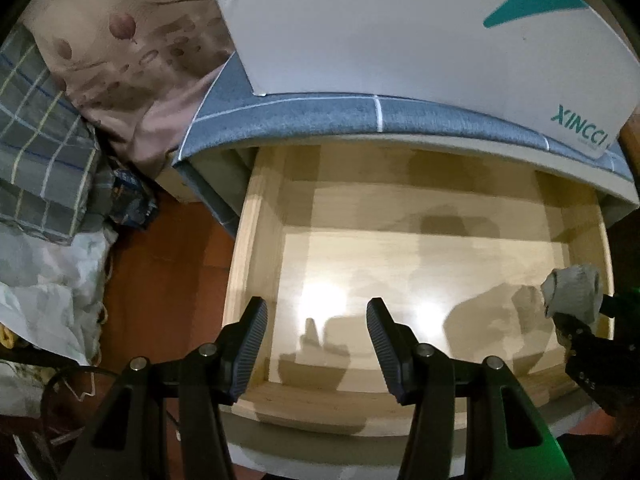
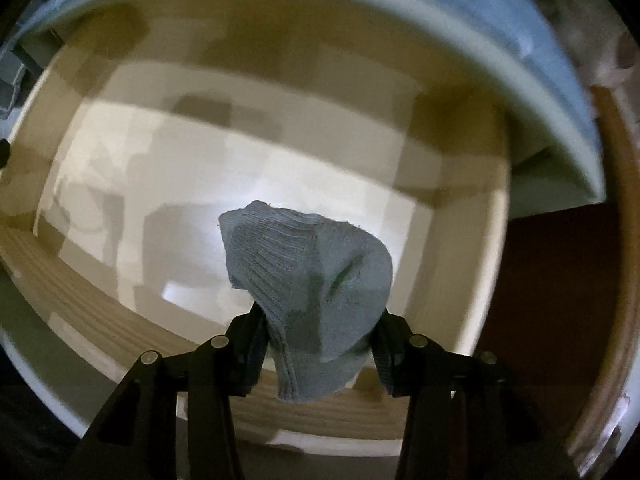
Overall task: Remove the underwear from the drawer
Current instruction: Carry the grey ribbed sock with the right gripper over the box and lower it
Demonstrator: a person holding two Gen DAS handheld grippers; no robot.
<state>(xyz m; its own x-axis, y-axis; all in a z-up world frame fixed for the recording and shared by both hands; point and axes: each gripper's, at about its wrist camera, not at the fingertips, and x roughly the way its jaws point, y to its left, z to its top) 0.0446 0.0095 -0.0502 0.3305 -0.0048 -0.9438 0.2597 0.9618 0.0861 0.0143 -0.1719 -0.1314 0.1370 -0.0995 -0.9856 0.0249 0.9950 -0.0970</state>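
Right gripper clamped my grey underwear above the drawer, near its right wall; left gripper hung half-open, empty. Next: carry it clear.

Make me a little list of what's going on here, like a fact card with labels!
Place: open wooden drawer pulled out from a grey cabinet
Right gripper: shut on grey knitted cloth, held above the drawer floor
Left gripper: open, nothing between its fingers, over the drawer's front edge
Inside the drawer: no other clothes visible, only shadows and light spots
On top of the cabinet: white box with teal print
Beside the cabinet: piled fabrics over a reddish floor
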